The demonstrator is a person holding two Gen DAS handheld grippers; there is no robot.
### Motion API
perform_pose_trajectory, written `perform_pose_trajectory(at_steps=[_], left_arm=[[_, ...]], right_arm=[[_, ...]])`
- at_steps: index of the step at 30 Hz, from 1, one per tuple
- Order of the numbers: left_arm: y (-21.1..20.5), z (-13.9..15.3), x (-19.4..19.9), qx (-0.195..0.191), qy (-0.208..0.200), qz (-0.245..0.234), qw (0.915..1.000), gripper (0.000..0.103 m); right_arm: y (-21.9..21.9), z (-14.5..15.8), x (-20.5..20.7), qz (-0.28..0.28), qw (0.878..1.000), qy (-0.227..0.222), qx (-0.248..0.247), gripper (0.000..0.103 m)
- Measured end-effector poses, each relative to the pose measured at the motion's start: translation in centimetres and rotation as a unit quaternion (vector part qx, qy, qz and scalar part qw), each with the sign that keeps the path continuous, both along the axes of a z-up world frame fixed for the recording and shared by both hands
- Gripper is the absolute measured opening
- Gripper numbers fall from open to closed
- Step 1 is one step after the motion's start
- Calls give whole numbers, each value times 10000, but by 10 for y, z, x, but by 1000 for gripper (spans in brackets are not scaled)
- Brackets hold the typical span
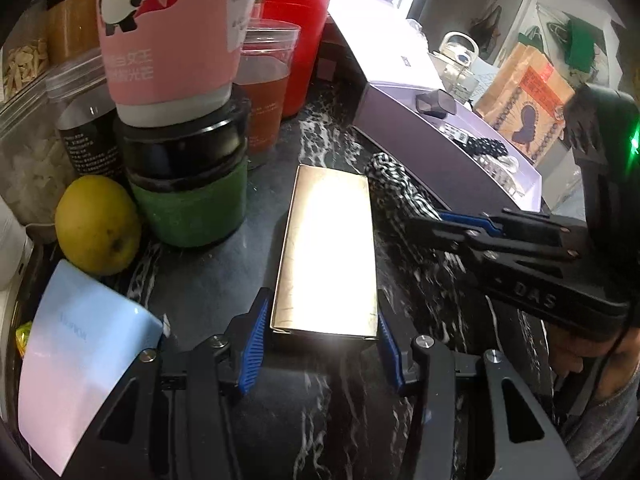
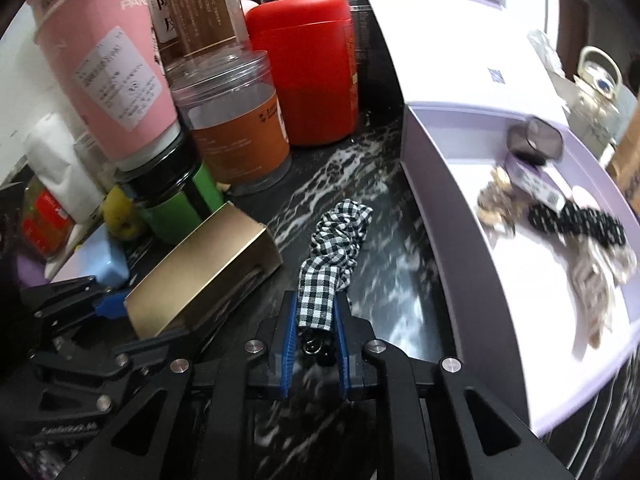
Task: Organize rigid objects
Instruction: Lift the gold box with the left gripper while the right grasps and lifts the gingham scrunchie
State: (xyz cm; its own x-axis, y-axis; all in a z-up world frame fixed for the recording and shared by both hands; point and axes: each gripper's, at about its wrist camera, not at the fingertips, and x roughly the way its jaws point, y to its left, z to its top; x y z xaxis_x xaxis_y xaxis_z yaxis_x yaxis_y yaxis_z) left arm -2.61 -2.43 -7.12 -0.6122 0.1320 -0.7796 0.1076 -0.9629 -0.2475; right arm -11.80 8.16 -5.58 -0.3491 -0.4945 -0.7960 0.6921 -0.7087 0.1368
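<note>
Two grippers work on the dark marble counter. At lower centre of its view, the left gripper pinches the gold box. The right gripper is pressed together on the checkered cloth.

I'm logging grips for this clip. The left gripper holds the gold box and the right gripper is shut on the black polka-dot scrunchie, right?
Not quite. The right gripper is shut on the black-and-white checked scrunchie, as the right wrist view shows; the polka-dot scrunchie lies in the lilac tray. The left gripper does hold the gold box.

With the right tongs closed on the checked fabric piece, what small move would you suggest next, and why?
Probably lift it slightly. The right tongs pinch the near end of the checked fabric piece, which lies on the dark counter beside the open lilac box already holding similar accessories.
</note>
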Motion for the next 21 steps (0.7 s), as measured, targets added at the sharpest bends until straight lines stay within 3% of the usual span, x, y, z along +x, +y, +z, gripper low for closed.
perform_pose_trajectory(at_steps=[14,21], left_arm=[[50,2,42,-294,41,-872,9957,48],[68,3,40,-941,-113,-989,9906,48]], right_arm=[[70,5,75,-655,9973,-195,-254,17],[84,8,98,-913,9954,-120,-248,18]])
